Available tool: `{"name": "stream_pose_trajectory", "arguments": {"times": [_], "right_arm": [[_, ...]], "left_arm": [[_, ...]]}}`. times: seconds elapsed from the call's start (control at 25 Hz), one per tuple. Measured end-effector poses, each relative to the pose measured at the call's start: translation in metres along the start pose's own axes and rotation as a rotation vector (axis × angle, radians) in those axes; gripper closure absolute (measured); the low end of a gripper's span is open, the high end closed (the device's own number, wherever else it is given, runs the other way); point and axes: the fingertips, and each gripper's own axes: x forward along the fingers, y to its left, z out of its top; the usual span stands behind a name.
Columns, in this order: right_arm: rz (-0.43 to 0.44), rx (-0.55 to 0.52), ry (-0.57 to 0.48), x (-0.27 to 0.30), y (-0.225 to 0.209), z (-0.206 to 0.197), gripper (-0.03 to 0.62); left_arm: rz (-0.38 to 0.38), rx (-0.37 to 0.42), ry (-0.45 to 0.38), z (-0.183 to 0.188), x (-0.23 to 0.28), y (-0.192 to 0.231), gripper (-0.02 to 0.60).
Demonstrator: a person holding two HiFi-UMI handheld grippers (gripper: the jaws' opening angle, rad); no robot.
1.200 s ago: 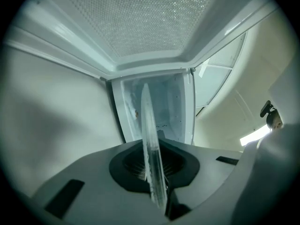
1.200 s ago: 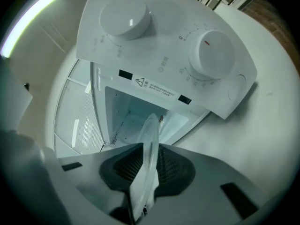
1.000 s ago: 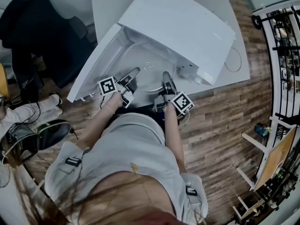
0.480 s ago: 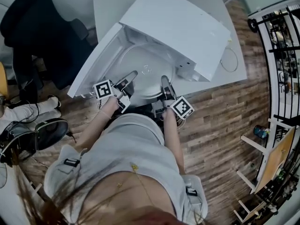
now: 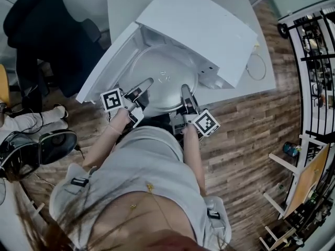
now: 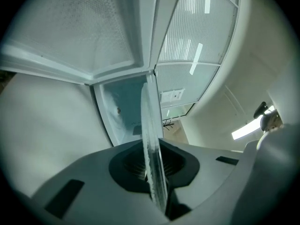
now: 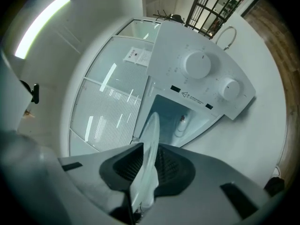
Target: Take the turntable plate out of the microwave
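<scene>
Both grippers have come up since a second ago and the turntable plate point(image 5: 162, 75) has come up with them. It now looks bigger and fills more of the opening than it did.

Right now the plate is still mostly inside the microwave point(image 5: 204, 30). Its far part is tucked under the top and its near edge is at the mouth of the cavity. The door point(image 5: 107, 61) is swung out to the left in the head view.

The left gripper point(image 5: 145, 83) has the near-left edge of the plate and the right gripper point(image 5: 184, 90) has the near-right edge, with both pointing pretty much level into the opening.

In the left gripper view, the left gripper point(image 6: 154, 172) has its jaws pinched nearly together on the thin glass rim point(image 6: 149, 125), which runs edge-on straight between them.

It's the same deal in the right gripper view. The right gripper point(image 7: 143, 177) has its jaws narrow and clamped on the plate edge point(image 7: 150, 135), and past it you can see the cavity and the control panel with its two knobs point(image 7: 197, 64).

The microwave sits on a white desk point(image 5: 121, 4), with a loop of cable point(image 5: 256, 65) off to its right and a wood floor point(image 5: 251, 140) below.
</scene>
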Motion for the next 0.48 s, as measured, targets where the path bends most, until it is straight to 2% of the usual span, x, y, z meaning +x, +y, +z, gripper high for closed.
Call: {"name": "stream_pose_trajectory", "arguments": {"times": [0.48], "right_arm": [[0.071,-0.043,0.012,-0.006,0.045,0.02,0.522]], "left_arm": [[-0.057,0.072,-0.011,0.004,-0.006,-0.052,0.535]]}}
